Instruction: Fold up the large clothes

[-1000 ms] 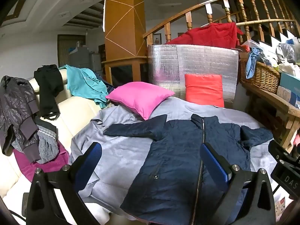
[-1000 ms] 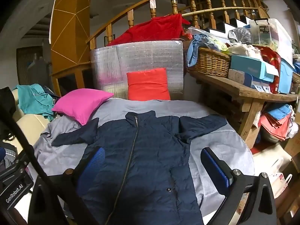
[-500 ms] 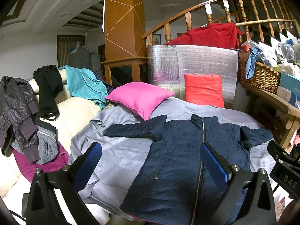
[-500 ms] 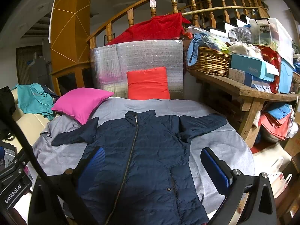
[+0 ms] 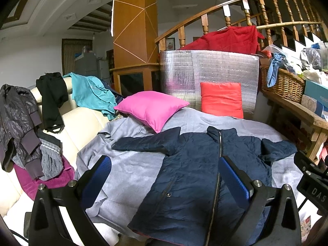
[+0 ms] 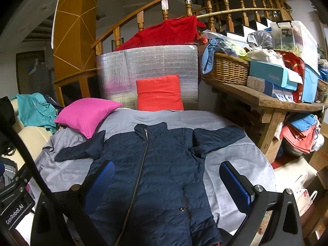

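Note:
A navy quilted jacket (image 5: 196, 164) (image 6: 155, 164) lies flat and zipped on a grey cloth (image 5: 127, 170) (image 6: 231, 157), collar at the far end and both sleeves spread outward. My left gripper (image 5: 164, 176) hovers open above the jacket's near left half, with nothing between its blue pads. The right gripper (image 6: 166, 180) also stands open, over the jacket's near hem and empty. Part of the right gripper's body shows at the right edge of the left wrist view.
A pink pillow (image 5: 151, 108) rests on the cloth's far left, touching the left sleeve. A red cushion (image 6: 160, 94) leans on a silver foil panel behind. Clothes drape a cream sofa (image 5: 82, 123) at left. A wooden bench (image 6: 272, 102) with basket and boxes stands at right.
The right gripper has drawn back and lifted slightly, so more of the jacket's hem shows. The left gripper has hardly moved.

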{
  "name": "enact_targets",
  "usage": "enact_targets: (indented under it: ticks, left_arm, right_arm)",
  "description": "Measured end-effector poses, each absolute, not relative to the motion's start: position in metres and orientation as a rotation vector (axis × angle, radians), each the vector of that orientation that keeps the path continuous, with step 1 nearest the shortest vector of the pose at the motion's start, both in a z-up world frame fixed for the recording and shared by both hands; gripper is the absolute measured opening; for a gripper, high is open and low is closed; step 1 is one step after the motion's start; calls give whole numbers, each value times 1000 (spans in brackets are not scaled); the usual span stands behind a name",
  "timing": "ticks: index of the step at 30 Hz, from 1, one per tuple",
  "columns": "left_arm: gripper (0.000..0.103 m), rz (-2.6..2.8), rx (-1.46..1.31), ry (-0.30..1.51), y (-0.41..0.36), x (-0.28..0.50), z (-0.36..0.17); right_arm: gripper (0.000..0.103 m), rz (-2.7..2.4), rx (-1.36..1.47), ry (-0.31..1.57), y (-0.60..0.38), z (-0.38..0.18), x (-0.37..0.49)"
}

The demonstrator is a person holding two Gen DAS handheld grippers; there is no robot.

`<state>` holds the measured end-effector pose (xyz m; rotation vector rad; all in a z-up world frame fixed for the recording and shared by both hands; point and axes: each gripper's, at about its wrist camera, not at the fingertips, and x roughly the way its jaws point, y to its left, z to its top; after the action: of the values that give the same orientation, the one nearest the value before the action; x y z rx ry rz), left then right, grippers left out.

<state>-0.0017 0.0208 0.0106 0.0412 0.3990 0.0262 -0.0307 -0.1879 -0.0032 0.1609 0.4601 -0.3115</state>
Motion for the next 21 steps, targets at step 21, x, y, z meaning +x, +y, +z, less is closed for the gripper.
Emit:
enact_targets:
  ticks: [21]
  left_arm:
    - [103, 35, 58, 422, 16, 9, 11]
  right_arm:
    - [103, -323, 176, 476, -201, -1, -19]
